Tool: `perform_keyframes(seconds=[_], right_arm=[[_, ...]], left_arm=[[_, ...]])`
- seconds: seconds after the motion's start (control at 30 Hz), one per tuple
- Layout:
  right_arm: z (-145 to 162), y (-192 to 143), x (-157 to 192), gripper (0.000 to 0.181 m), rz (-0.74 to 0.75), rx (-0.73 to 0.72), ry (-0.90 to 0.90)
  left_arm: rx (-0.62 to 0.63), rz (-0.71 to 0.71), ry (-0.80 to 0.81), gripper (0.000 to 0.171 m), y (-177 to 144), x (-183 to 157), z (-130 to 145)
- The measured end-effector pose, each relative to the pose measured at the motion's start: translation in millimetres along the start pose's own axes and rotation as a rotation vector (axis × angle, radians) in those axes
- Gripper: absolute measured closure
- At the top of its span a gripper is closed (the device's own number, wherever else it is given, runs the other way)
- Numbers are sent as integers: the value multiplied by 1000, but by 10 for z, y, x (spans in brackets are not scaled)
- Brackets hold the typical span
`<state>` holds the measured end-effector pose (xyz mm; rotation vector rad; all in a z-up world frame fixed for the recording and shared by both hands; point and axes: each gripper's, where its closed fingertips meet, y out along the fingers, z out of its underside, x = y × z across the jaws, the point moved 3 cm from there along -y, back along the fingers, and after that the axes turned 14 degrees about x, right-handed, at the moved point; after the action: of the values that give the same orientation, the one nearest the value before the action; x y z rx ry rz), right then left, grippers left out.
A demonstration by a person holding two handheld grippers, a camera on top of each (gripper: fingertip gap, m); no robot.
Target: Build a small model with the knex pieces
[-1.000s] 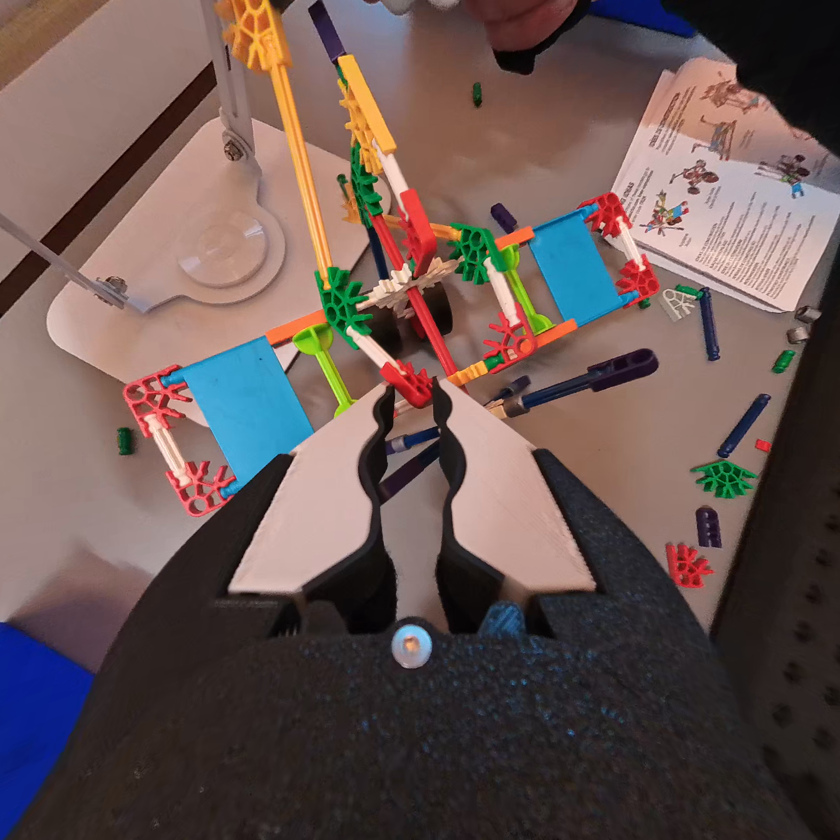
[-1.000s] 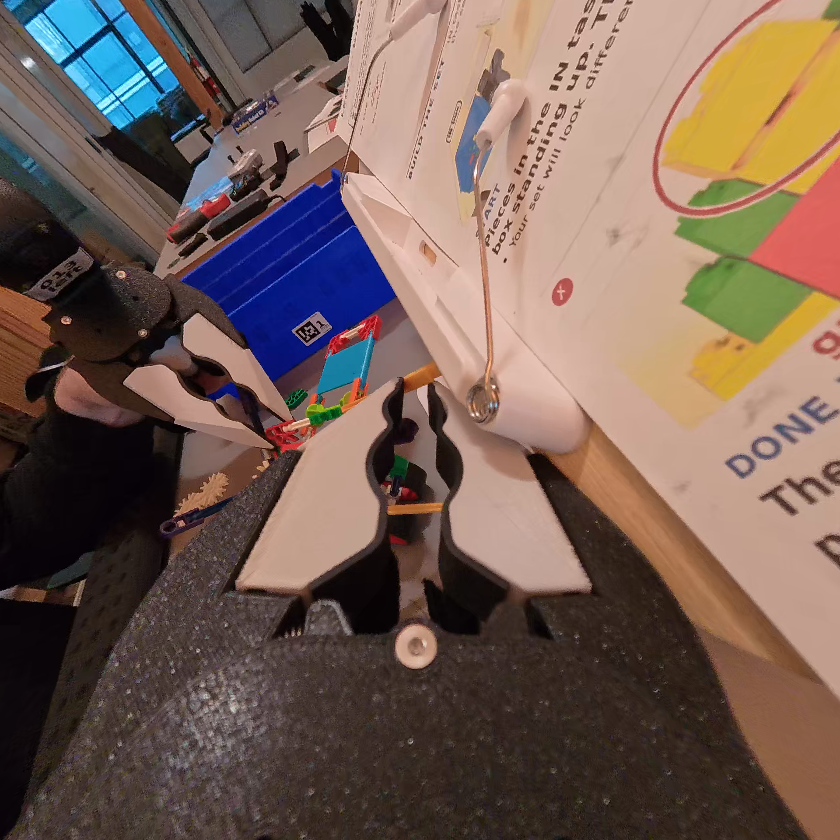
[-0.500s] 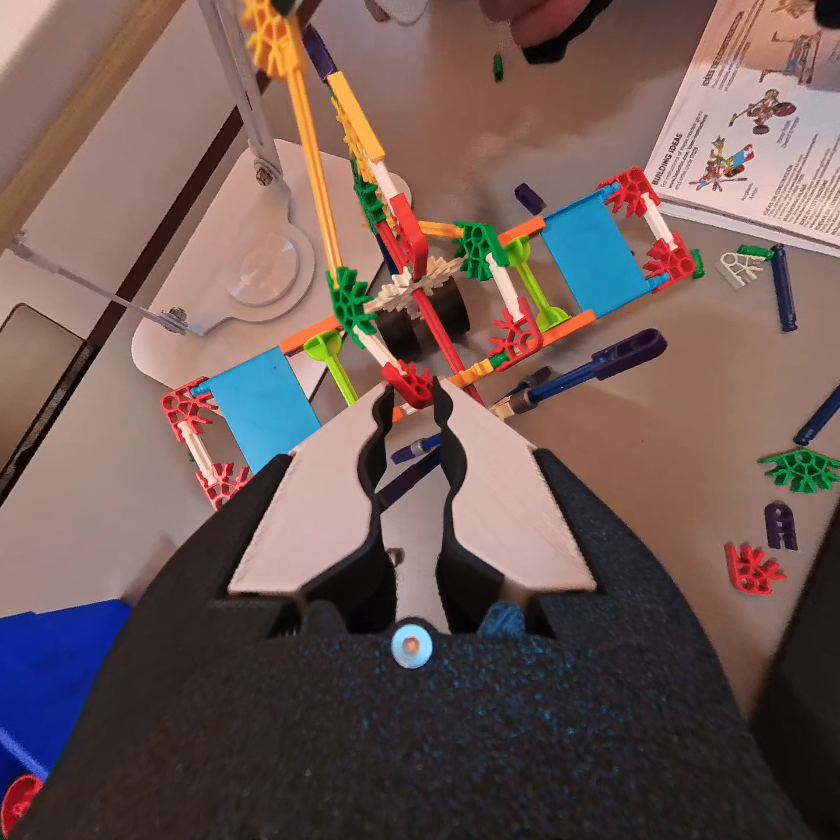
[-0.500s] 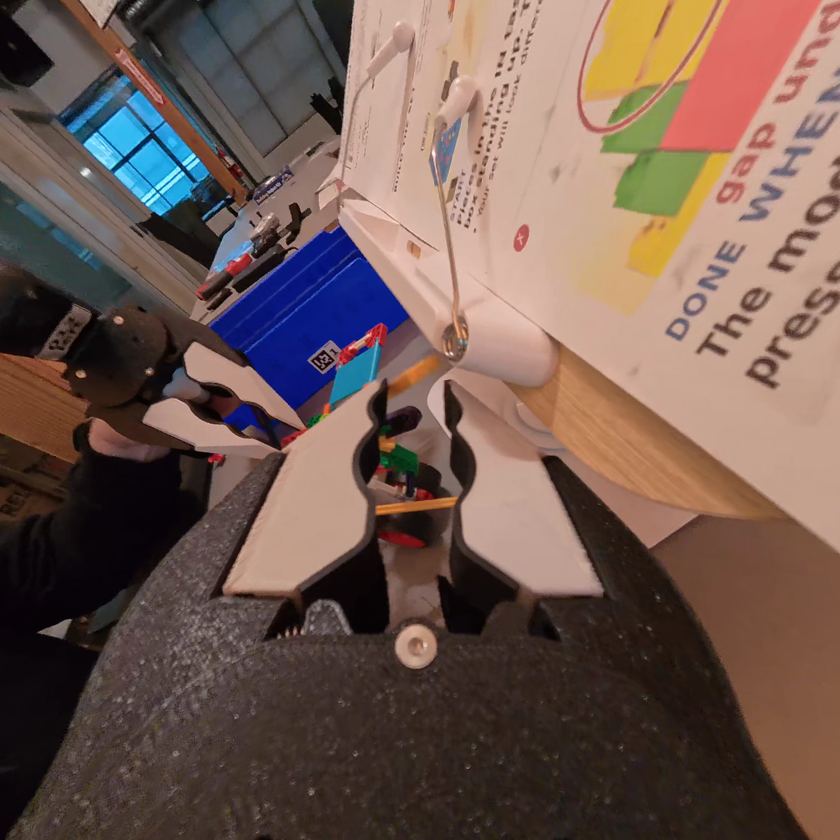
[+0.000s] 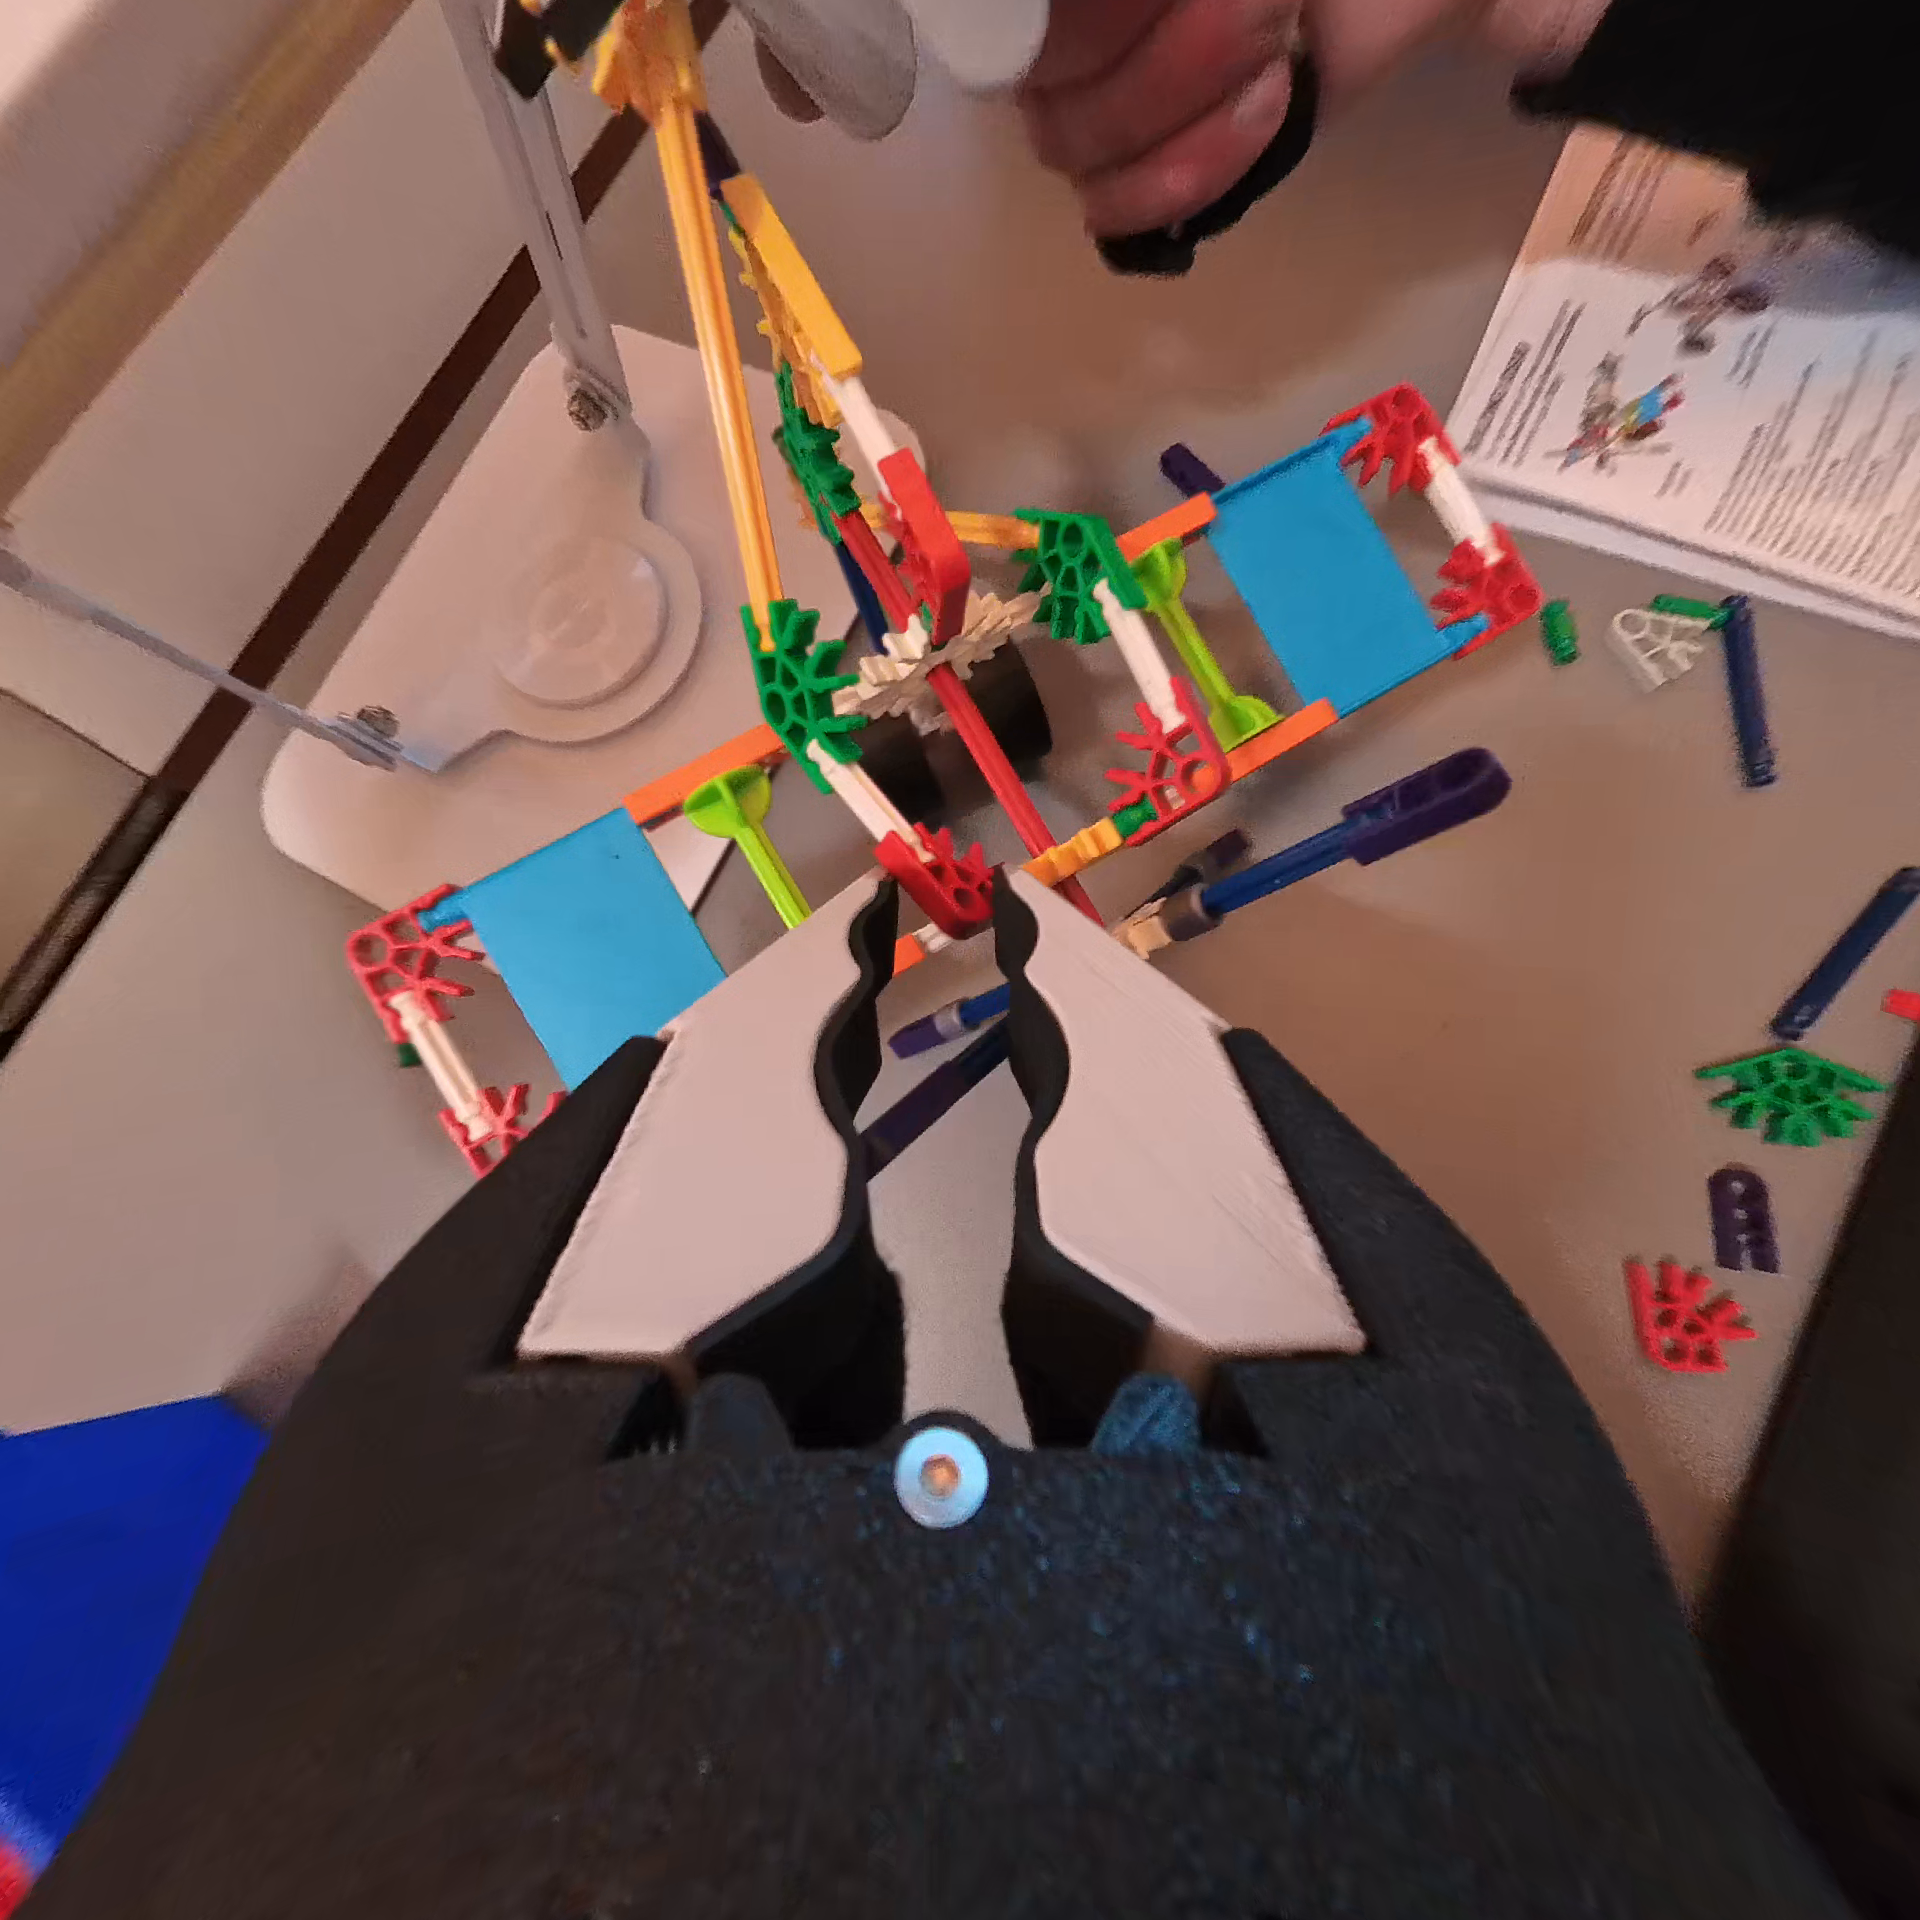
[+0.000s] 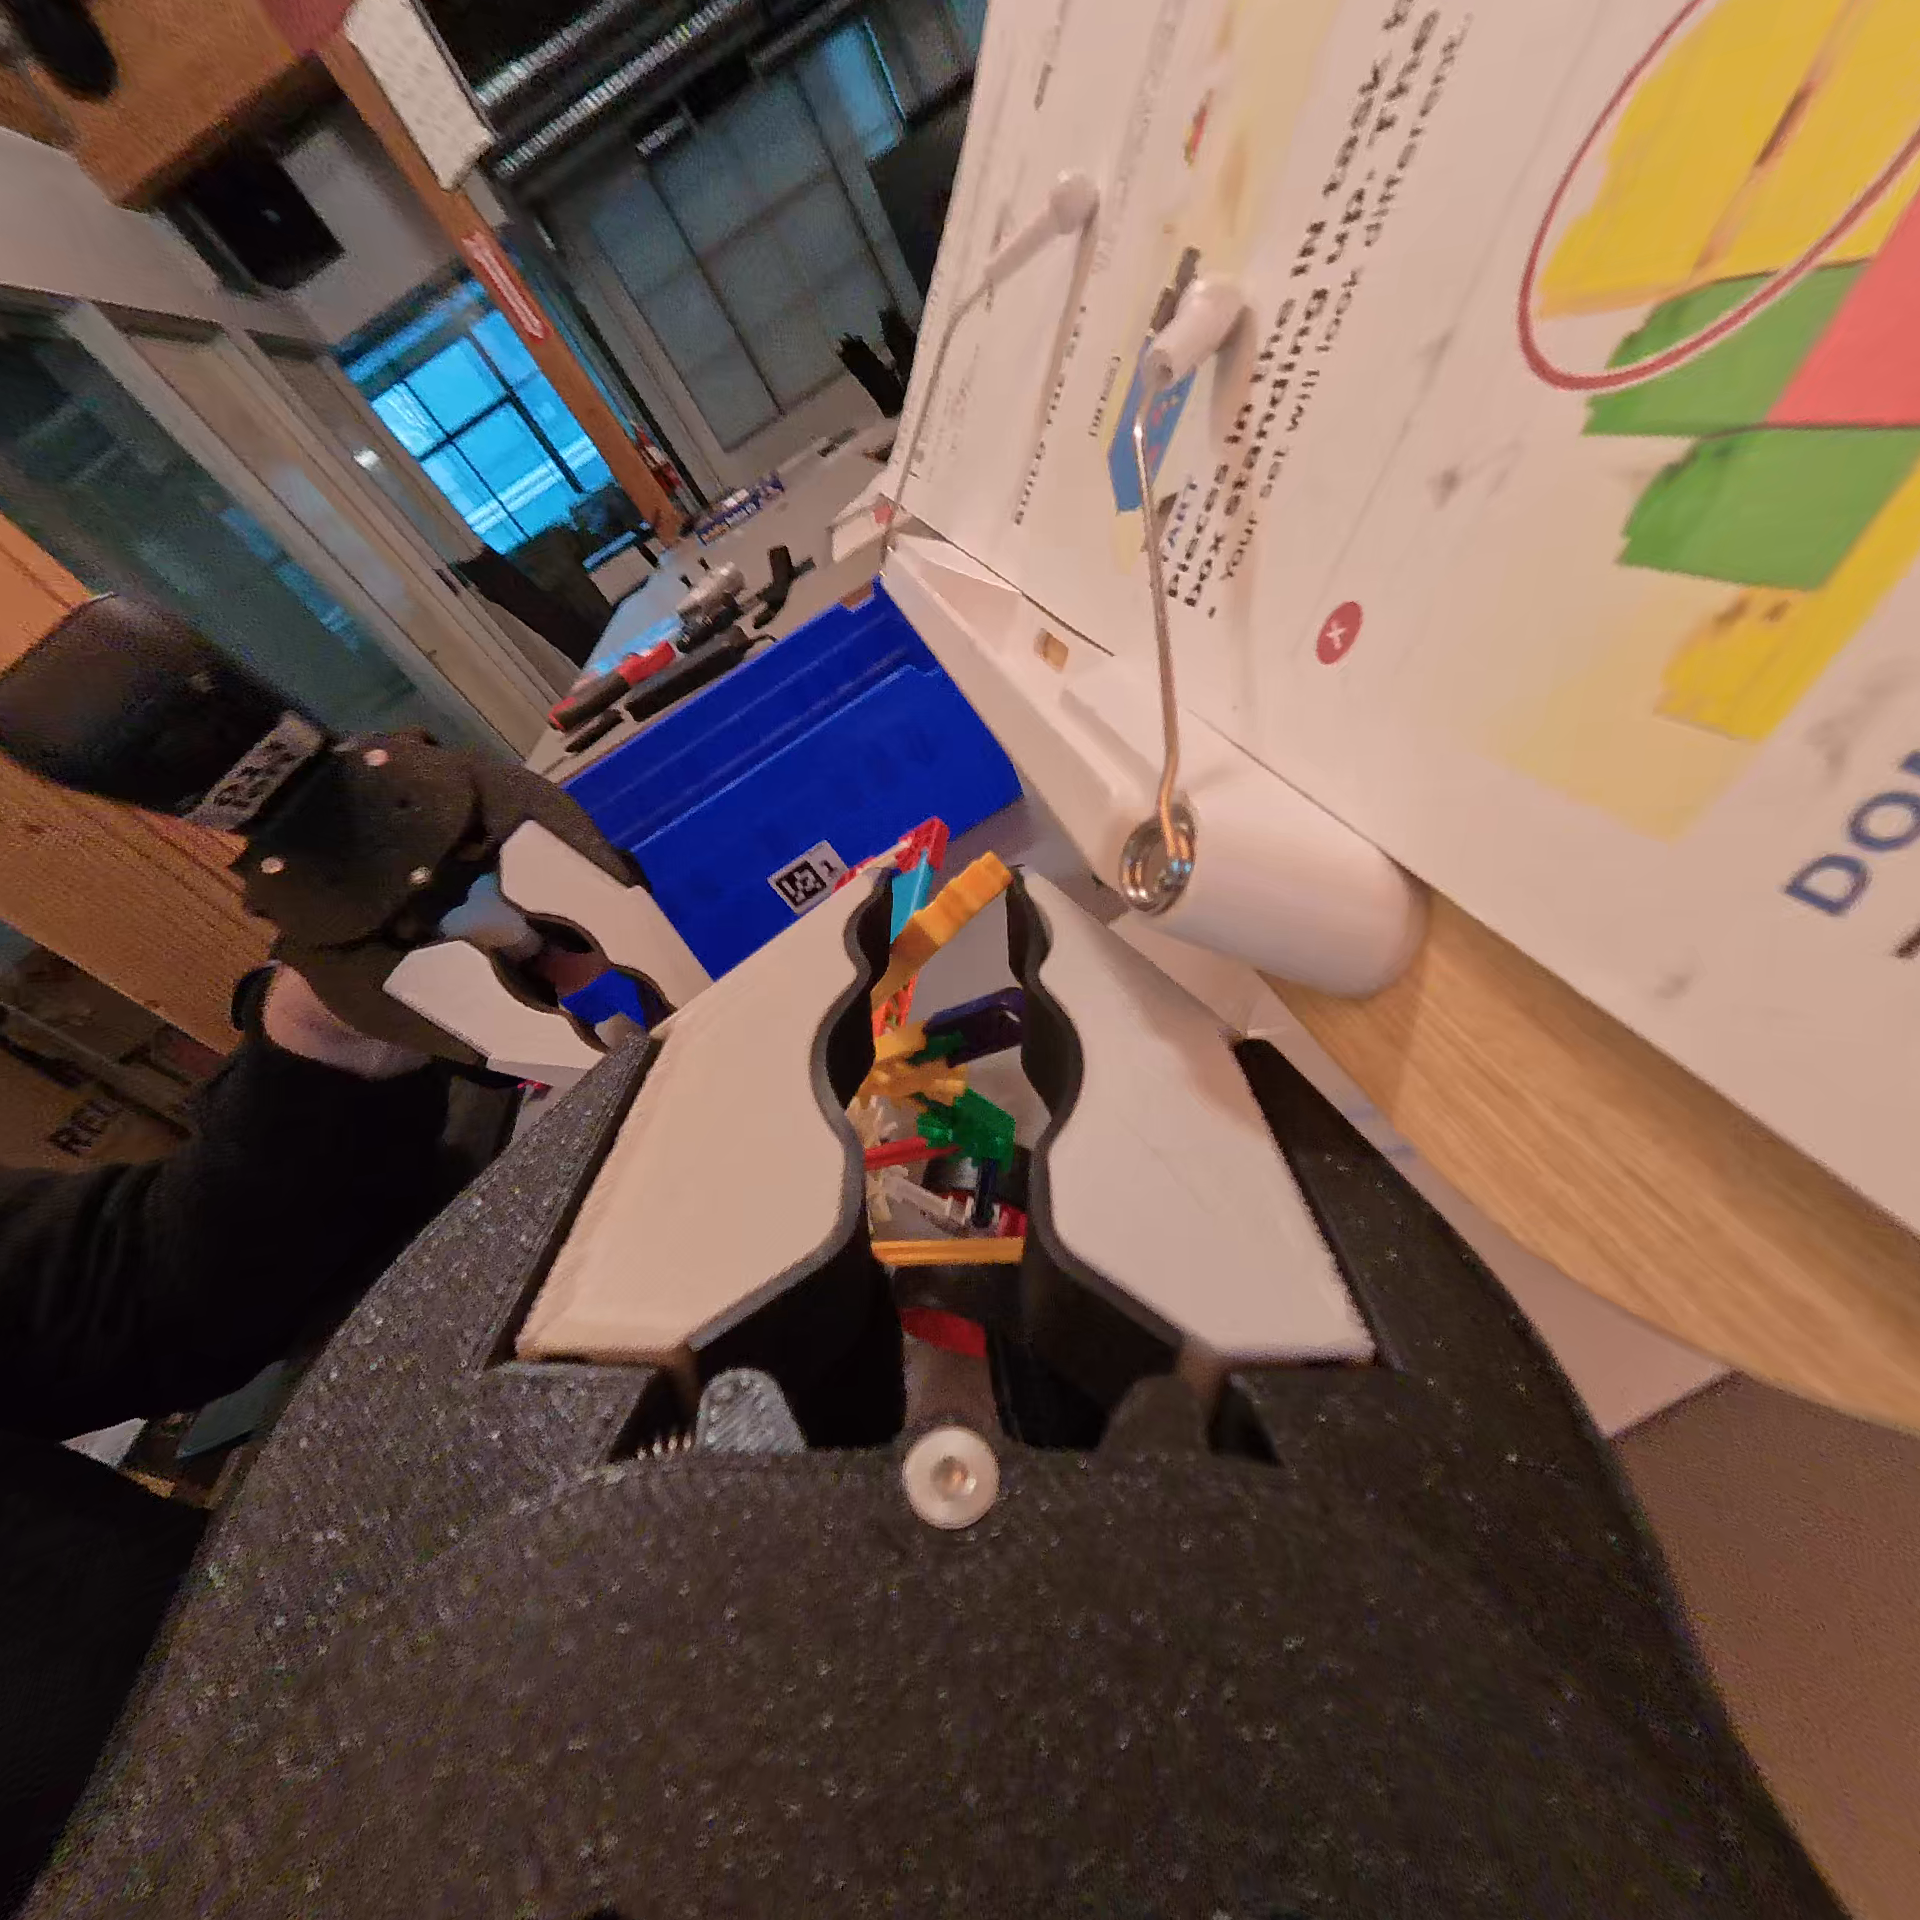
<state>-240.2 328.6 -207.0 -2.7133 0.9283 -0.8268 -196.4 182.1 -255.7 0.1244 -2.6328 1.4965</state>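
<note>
Gripping a red connector (image 5: 940, 883), the left gripper (image 5: 943, 883) risks twisting the model (image 5: 935, 665) apart; right gripper (image 6: 940, 894) is apart, straddling its yellow top piece (image 6: 951, 914)

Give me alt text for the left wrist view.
The left gripper pinches a red connector at the near edge of a colourful rod-and-connector toy model on a grey table, with loose pieces and an instruction booklet to the right.

From the left wrist view we look steeply down, close over the worktop (image 5: 312, 1195). From the right wrist view we look low and nearly level across it, toward distant windows. Both views share the colourful rod-and-connector model (image 5: 935, 665) (image 6: 935, 1101).
</note>
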Motion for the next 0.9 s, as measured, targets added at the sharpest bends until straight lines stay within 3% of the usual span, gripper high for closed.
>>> perform_keyframes(seconds=[0.2, 0.3, 0.37, 0.53, 0.67, 0.77, 0.9], right_arm=[[-9, 33, 117, 161, -71, -38, -66], [-25, 49, 172, 161, -91, -53, -86], [-23, 58, 187, 161, -101, -57, -90], [-4, 53, 248, 161, -150, -66, -107], [10, 59, 320, 161, -203, -76, -126], [17, 75, 343, 161, -218, -74, -127], [43, 85, 273, 161, -202, -51, -98]], left_arm=[[-210, 133, -111, 147, -118, 95, -194], [-187, 160, -162, 141, -32, 190, -192], [-149, 278, -212, 133, 66, 148, -148], [-268, 505, -303, 130, 39, 121, -202], [-326, 659, -327, 142, 35, 76, -218], [-334, 704, -337, 148, 59, 53, -204], [-319, 624, -320, 149, 62, 66, -205]])
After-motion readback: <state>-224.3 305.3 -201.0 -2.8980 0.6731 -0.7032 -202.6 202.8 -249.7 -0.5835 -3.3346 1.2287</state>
